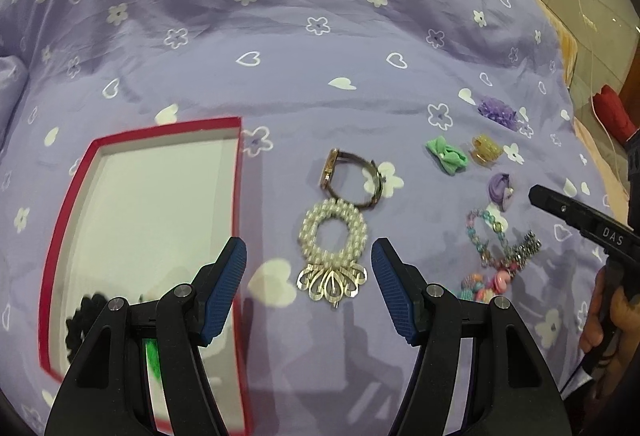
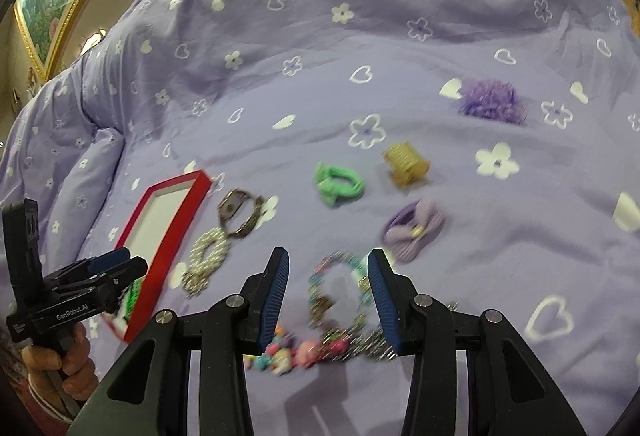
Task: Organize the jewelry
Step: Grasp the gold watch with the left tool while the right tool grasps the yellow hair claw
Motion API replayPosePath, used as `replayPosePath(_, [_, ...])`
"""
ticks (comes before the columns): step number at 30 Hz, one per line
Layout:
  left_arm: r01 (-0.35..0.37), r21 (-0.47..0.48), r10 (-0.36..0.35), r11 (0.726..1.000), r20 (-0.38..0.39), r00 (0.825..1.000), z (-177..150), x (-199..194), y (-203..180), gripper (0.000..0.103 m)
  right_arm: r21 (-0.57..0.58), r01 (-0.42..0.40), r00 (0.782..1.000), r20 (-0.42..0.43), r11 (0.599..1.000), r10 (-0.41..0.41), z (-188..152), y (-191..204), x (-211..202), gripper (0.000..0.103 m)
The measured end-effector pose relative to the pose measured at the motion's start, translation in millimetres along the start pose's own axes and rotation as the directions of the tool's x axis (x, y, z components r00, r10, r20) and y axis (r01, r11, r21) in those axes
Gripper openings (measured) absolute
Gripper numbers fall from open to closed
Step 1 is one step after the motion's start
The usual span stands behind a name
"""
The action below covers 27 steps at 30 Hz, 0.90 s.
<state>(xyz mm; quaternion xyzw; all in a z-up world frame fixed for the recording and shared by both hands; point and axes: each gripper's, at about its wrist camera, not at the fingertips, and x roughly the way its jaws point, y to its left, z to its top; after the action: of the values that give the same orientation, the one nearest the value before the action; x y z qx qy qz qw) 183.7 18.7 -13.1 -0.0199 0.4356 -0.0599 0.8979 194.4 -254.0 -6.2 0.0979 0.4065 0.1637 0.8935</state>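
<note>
Lilac bedding [image 1: 320, 48] printed with white hearts and flowers covers the bed on which everything is laid. Above it the left gripper [image 1: 309, 268] is held with its jaws wide apart and nothing between them, the pearl bracelet [image 1: 333, 236] lying in the gap ahead and a watch [image 1: 352, 178] just beyond. A red-rimmed box [image 1: 236, 172] is seen to its left. The right gripper [image 2: 328, 290] is likewise spread wide and empty over a beaded bracelet [image 2: 338, 288], with a purple bow [image 2: 414, 230], a green bow [image 2: 340, 184] and a yellow claw clip [image 2: 406, 164] farther out.
</note>
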Motion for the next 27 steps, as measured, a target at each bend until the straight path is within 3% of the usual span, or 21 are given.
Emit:
replayPosePath(11, [-0.002, 0.040, 0.003, 0.999, -0.043, 0.999, 35.8, 49.1, -11.2, 0.065, -0.049, 0.094, 0.996, 0.002, 0.994, -0.094, 35.7, -27.0, 22.6, 0.043])
replayPosePath(20, [0.014, 0.050, -0.009, 0.999, -0.109, 0.994, 56.6, 94.8, -17.5, 0.062, -0.085, 0.123, 0.990, -0.064, 0.989, -0.129, 52.5, -38.6, 63.8, 0.043])
replayPosePath(24, [0.000, 0.067, 0.009, 0.998, -0.141, 0.990, 62.3, 111.2, -20.0, 0.055, -0.109, 0.130, 0.986, -0.087, 0.985, -0.140, 55.6, -38.6, 78.4, 0.043])
replayPosePath(27, [-0.004, 0.079, 0.017, 0.997, -0.174, 0.985, 61.6, 124.4, -21.8, 0.035, -0.108, 0.133, 0.985, -0.099, 0.985, -0.144, 55.0, -41.8, 86.2, 0.041])
